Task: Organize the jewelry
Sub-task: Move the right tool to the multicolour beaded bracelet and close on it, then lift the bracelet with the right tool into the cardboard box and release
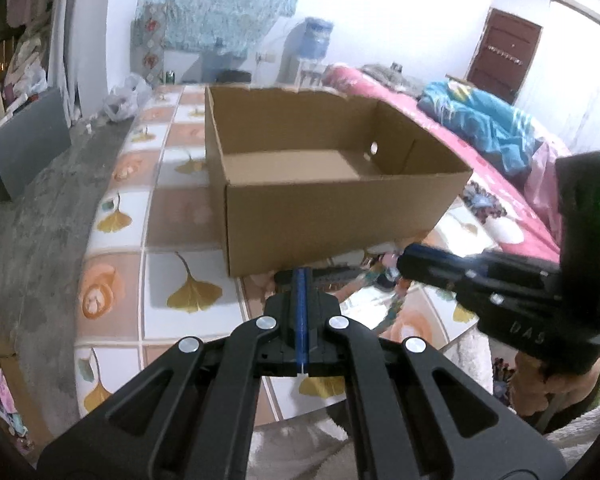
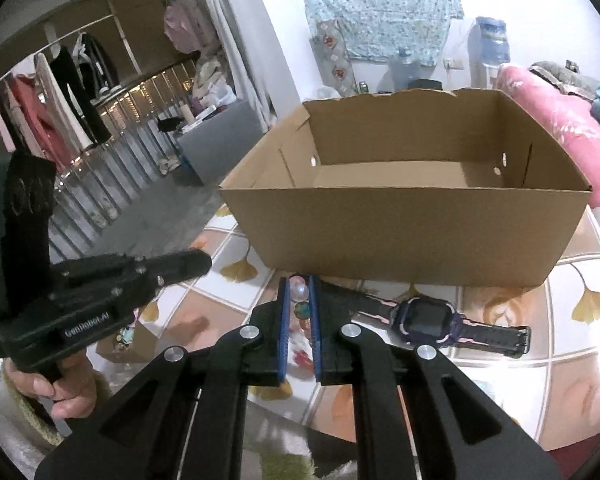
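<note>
Beads (image 2: 301,296) pinched between blue pads of right gripper (image 2: 299,280): pearly and multicoloured, round, glossy, apparently a strung bracelet, rest of strand hidden behind jaws. Jaws narrow, clamped on the strand. Held above tabletop (image 2: 540,380), just short of near wall of cardboard box (image 2: 400,232).

Left gripper (image 1: 302,276) fully closed, pads flat together; nothing visible between them, so empty or holding something too thin to tell. Also raised near box front wall, toward its left end.

Box: plain brown corrugated card, open top, torn upper rim at far wall, small punched holes in end walls, interior bare as far as visible. Sits at middle of table, toward far edge.

Watch (image 2: 428,318): dark rectangular face, purple-pink casing, black strap, lying flat on tabletop just in front of box near wall, right of gripped beads. Not yet moved.

Tabletop: glossy covering, tile pattern with ginkgo leaves and roses; slippery-looking.

Risks, judged:
- smooth round beads between flat pads; likely to roll or squirt out if grip loosens or wrist tilts
- hanging part of strand may snag on box near rim if not lifted clear
- light empty box may slide on glossy cover if bumped by either gripper
- two grippers close together; collision possible over box opening
</note>
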A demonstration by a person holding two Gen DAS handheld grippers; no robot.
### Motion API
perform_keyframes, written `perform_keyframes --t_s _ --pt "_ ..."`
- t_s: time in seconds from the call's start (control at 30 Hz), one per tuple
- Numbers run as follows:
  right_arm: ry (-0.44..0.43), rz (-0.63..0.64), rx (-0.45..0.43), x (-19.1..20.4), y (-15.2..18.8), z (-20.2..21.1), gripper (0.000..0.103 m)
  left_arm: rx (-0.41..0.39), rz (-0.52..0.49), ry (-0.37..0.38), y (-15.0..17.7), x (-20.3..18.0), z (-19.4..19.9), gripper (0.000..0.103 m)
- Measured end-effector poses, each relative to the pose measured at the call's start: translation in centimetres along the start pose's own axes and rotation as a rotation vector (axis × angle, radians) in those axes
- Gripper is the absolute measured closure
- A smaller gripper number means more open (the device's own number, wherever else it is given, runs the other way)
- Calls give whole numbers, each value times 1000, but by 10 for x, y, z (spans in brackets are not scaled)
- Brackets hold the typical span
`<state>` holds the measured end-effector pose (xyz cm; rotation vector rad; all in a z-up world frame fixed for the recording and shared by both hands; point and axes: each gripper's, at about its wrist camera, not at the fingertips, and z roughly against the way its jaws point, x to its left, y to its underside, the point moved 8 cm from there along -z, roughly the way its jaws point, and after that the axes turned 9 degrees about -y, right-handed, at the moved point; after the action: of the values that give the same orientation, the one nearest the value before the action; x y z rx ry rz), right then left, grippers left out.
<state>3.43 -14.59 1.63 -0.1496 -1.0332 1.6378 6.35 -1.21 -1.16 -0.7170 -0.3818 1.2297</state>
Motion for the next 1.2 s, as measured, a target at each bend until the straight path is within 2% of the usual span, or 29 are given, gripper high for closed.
perform_keyframes --t_s 0.07,0.13,0.23,0.37,0.47,0.7,0.77,0.83,0.9,0.93,1.03,1.2 --pt "12 -19 13 -6 6 -5 93 48 19 12 10 0 -10 102" --pt "32 -41 31 -13 14 -10 93 89 30 16 20 -1 -21 90" --pt "57 -79 53 -23 24 -17 93 141 42 57 35 -9 -33 79" --pt "81 -133 75 -39 36 -18 93 166 37 92 42 -24 -44 68" --pt "90 -170 89 -49 43 -20 93 173 23 78 43 -32 -53 64" --pt "84 -196 97 -53 50 -25 93 235 -33 -2 52 -43 -78 65" --pt "79 -198 95 -54 50 -26 93 223 -49 -36 52 -45 -82 68" --pt "75 -202 94 -55 50 -27 93 216 -74 -73 51 -45 -84 87" --pt "69 -210 91 -57 51 -27 93 211 -96 -95 50 -47 -86 91" --pt "65 -214 89 -58 51 -27 93 209 -102 -98 50 -48 -86 95" --pt "59 -215 80 -59 50 -24 93 209 -111 -92 50 -51 -84 95" --pt "29 -196 47 -52 40 -15 93 171 -75 -26 35 -52 -61 95"
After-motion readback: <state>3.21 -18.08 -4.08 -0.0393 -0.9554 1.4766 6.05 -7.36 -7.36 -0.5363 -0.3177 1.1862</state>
